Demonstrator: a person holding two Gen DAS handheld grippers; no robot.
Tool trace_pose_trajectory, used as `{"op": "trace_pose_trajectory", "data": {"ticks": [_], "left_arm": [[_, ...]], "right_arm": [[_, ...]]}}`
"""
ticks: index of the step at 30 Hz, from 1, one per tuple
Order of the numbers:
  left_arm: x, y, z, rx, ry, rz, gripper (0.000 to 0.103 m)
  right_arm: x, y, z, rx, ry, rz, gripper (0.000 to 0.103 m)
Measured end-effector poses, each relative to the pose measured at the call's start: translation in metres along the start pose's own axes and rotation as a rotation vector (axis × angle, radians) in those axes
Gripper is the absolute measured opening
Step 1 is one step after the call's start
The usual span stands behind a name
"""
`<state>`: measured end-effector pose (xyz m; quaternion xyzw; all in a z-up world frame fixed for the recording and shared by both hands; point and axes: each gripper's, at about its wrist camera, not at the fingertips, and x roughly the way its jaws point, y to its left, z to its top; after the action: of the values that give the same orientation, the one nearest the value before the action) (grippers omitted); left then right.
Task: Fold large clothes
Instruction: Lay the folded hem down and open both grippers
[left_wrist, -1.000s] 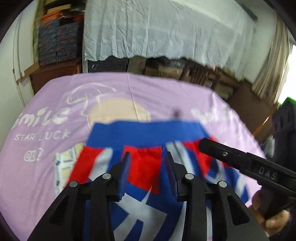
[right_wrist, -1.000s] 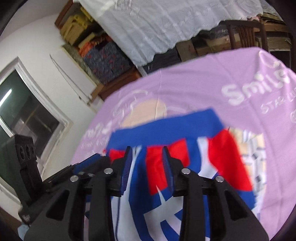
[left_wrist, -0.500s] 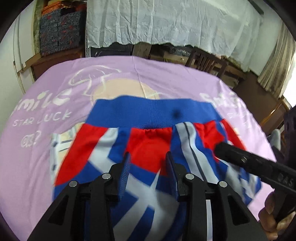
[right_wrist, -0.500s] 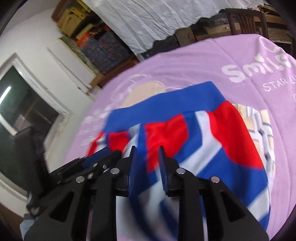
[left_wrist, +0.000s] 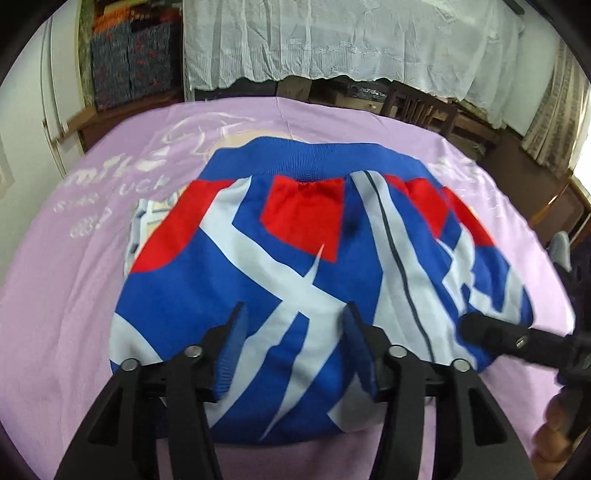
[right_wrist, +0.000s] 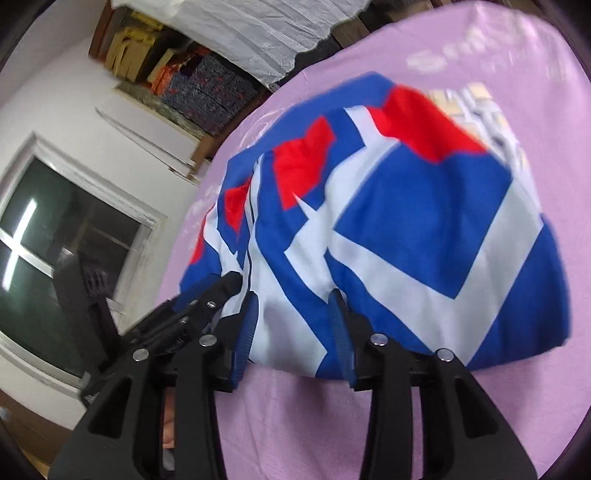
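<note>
A blue, red and white garment with a blue ribbed waistband lies folded on a lilac printed cloth. It also shows in the right wrist view. My left gripper is open and empty over the garment's near edge. My right gripper is open and empty at the same near edge. The right gripper's finger shows at the garment's right side in the left wrist view. The left gripper shows at the left in the right wrist view.
A white lace cloth hangs behind the table. Stacked patterned boxes stand at the back left. Wooden chairs stand behind the table. A dark window is on the left wall.
Both grippers have pulled back toward the near edge, so more of the garment shows. Their jaws have opened wider. The garment now lies flat with its near edge at the fingertips.
</note>
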<state>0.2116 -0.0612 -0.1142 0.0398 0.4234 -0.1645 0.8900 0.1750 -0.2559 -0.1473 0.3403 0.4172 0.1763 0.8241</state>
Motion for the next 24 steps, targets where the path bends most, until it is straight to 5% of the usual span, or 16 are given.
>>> {"op": "trace_pose_trajectory", "data": {"ticks": [4, 10, 19, 24], "left_arm": [[0.000, -0.005, -0.004, 0.023, -0.011, 0.041, 0.058], [-0.007, -0.008, -0.002, 0.031, -0.023, 0.050, 0.057], [-0.021, -0.006, 0.008, 0.043, -0.105, 0.114, 0.057], [-0.002, 0.003, 0.009, 0.023, -0.045, 0.141, 0.060]], "right_arm": [[-0.001, -0.011, 0.003, 0.051, 0.015, 0.060, 0.038], [-0.004, -0.003, 0.001, 0.010, 0.003, 0.020, 0.039], [-0.037, 0.033, 0.004, -0.218, -0.268, -0.270, 0.054], [-0.022, 0.001, 0.014, -0.111, -0.197, -0.296, 0.054]]}}
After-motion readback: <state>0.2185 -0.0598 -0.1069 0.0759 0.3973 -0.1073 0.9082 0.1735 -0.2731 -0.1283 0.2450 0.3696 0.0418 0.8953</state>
